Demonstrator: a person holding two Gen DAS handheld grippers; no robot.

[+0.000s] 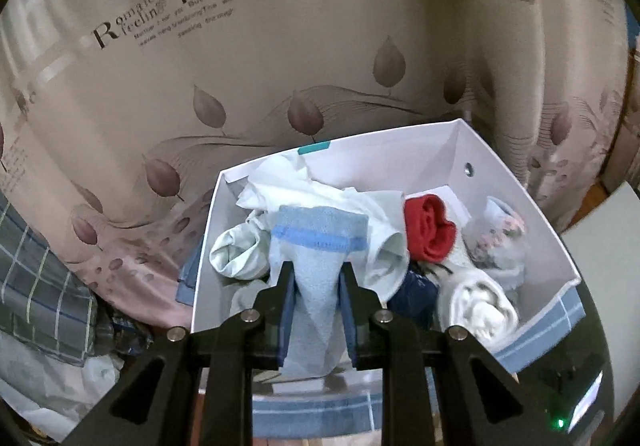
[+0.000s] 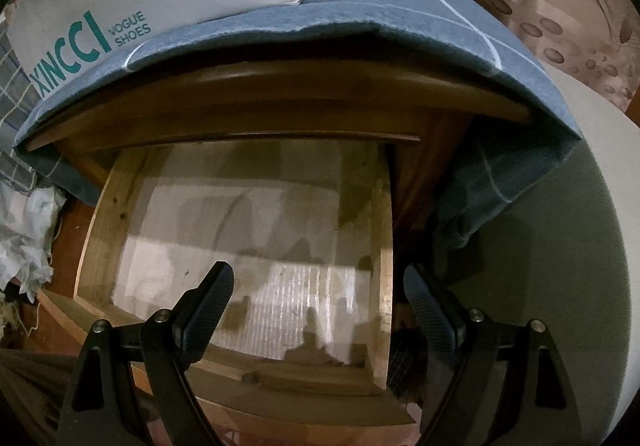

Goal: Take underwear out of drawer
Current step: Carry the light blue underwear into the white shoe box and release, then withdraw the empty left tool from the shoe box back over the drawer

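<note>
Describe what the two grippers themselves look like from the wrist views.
Both are black linkage frames with triangular cut-outs and silver pivot pins. The left gripper has straight black fingers faced with blue pads. The right gripper has dark, ribbed, rounded fingers. No cables, markings, hands or sleeves show.

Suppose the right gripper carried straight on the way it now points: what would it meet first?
Most likely the pale liner on the floor of the open wooden drawer. The right gripper is open, holds nothing, and nothing shows in its path, though depth is hard to judge.
</note>
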